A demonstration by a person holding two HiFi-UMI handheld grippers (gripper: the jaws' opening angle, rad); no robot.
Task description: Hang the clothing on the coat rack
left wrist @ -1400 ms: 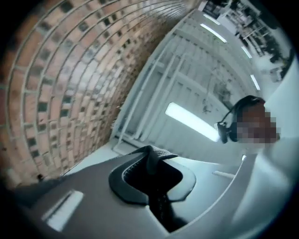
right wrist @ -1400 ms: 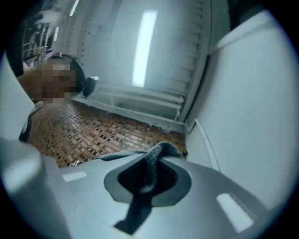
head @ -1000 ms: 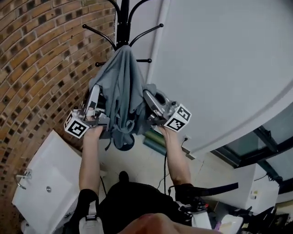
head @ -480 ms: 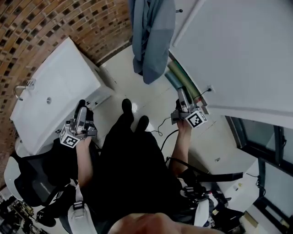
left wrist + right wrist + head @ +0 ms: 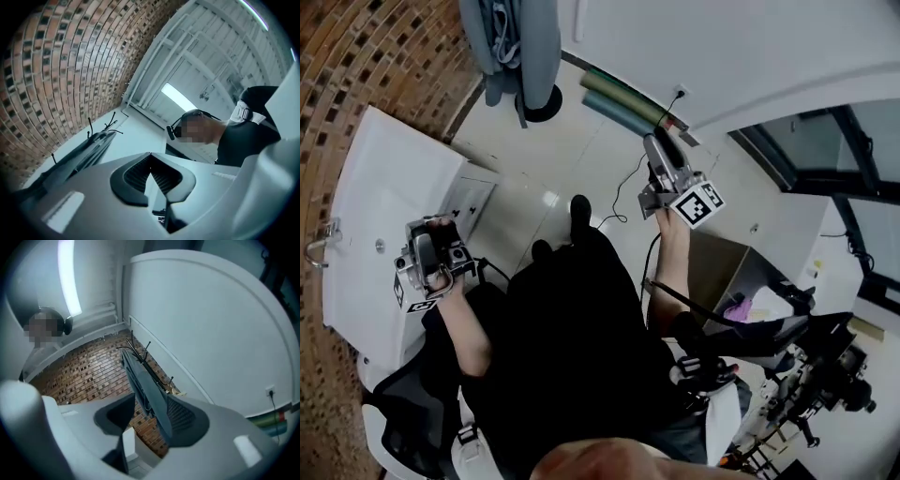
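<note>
Both claws have come off the fabric and you've backed away. The grey garment (image 5: 511, 42) hangs by itself on the coat rack (image 5: 542, 101), up beside the brick wall. Your left claw (image 5: 427, 248) is down at your side, clenched on nothing. Your right claw (image 5: 654, 148) is released, jaws spread, with the garment only far off beyond them. The hang looks done to me. Keep both claws well clear, check that the cloth drapes steady over its hook, and don't brush a trailing sleeve as you turn.
</note>
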